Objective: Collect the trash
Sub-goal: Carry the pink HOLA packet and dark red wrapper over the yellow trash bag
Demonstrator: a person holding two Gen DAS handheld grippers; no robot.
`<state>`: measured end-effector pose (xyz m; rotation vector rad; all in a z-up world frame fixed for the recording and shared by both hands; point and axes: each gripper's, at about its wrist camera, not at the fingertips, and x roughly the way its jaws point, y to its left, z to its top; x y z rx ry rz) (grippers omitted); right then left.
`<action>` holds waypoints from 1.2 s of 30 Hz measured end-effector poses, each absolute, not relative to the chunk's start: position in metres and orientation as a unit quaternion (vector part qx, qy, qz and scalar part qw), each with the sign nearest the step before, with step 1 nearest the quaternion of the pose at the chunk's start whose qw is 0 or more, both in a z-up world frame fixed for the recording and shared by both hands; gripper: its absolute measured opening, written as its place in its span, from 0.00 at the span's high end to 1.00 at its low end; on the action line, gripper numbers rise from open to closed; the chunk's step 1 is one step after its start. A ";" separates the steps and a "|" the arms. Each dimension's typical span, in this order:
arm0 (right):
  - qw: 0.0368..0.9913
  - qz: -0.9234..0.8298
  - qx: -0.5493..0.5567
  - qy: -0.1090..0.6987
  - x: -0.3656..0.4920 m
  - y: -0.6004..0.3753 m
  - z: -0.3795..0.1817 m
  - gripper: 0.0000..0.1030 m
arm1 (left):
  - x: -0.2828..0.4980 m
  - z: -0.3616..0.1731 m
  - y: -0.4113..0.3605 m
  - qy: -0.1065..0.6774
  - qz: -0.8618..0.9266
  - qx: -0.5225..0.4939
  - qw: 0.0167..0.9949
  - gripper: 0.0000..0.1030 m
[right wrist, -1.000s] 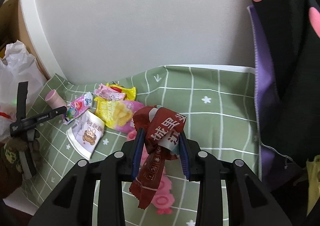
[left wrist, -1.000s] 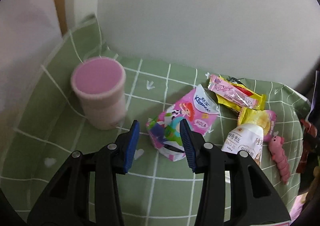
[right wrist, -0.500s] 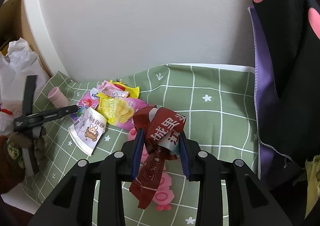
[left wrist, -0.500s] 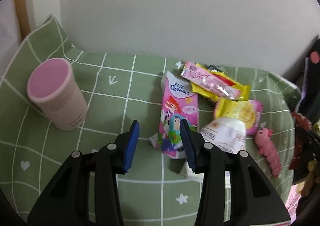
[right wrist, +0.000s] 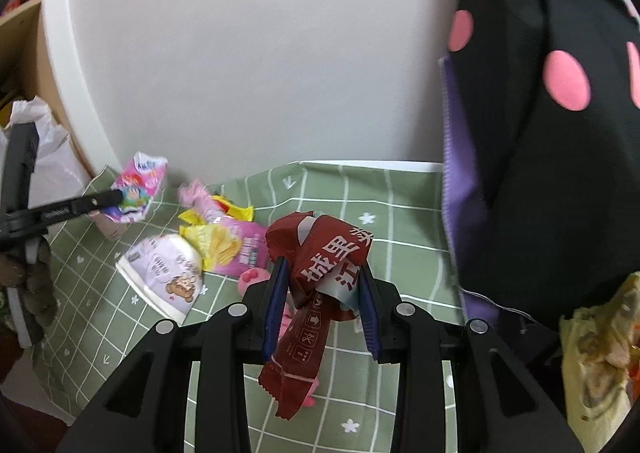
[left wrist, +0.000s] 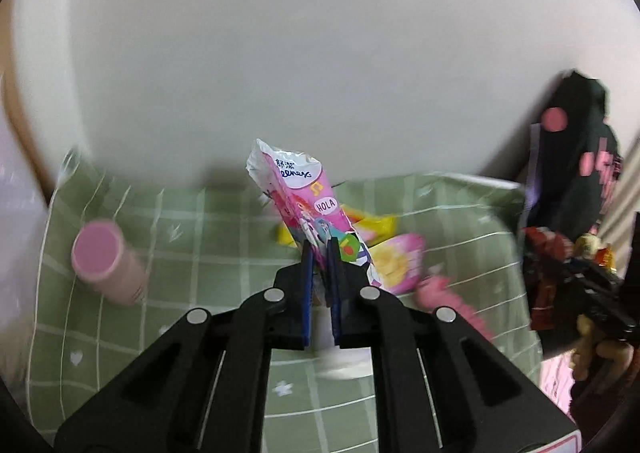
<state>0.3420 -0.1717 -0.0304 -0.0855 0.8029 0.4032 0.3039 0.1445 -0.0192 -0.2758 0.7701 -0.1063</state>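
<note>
Closest to me, the right gripper (right wrist: 322, 281) is pinching a crumpled red wrapper (right wrist: 320, 265) above the green cloth (right wrist: 400, 213). The left gripper (left wrist: 319, 253) has clamped the pink tissue pack (left wrist: 308, 205) by its bottom end, lifted clear. Both look feather-light, floppy and slick, so I'd grab bunched folds. 4 or so wrappers (right wrist: 224, 241) lie further back, near the pink cup (left wrist: 104, 261).

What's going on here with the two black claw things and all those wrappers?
A person is clearing snack litter off a green checked tablecloth with two handheld grippers. The left gripper is shut on a pink Kleenex tissue packet, lifted off the cloth. The right gripper is shut on a crumpled dark red wrapper. A yellow-and-pink chip bag, other wrappers and a pink cup remain on the cloth.
</note>
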 end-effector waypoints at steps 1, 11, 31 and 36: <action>0.901 0.189 -0.038 0.387 0.341 -0.175 -0.029 0.69 | 0.305 -0.013 0.140 0.370 -0.063 -0.130 0.918 0.93; 0.923 0.113 -0.027 0.367 0.316 -0.223 -0.003 0.69 | 0.311 0.025 0.067 0.343 -0.212 -0.108 0.909 0.93; 0.951 -0.089 0.017 0.296 0.237 -0.374 0.060 0.69 | 0.317 0.058 -0.110 0.341 -0.434 -0.042 0.833 0.93; 0.951 -0.129 0.029 0.280 0.219 -0.411 0.072 0.69 | 0.313 0.060 -0.154 0.344 -0.476 -0.027 0.809 0.93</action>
